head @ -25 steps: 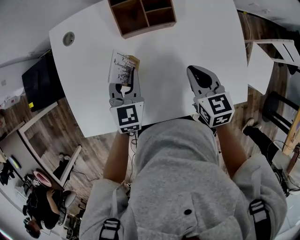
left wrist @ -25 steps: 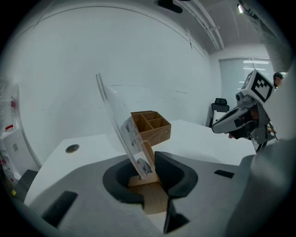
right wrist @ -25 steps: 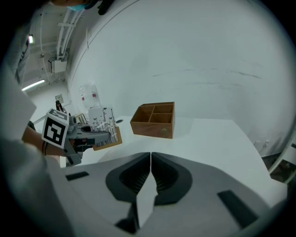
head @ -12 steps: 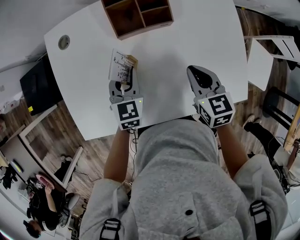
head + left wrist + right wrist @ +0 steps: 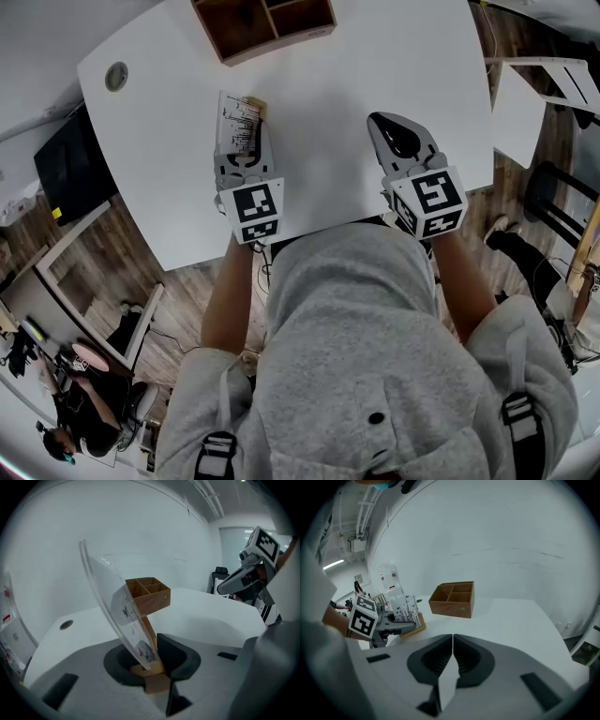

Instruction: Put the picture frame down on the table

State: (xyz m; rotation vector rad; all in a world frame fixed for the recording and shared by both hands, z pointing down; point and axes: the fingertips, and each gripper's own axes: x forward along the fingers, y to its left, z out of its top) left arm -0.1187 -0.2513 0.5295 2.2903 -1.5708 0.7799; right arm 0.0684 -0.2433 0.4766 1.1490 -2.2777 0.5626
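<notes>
Left gripper view | left gripper (image 5: 153, 663) clamps picture frame (image 5: 117, 609) base | probably above table (image 5: 206, 618)

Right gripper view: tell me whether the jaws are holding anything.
No, the right gripper has its jaws pressed together with nothing between them.

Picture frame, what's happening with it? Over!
Left claw shut on picture frame base, tilted over table. Right claw shut, empty. Wooden box farther back, not blocking.
</notes>
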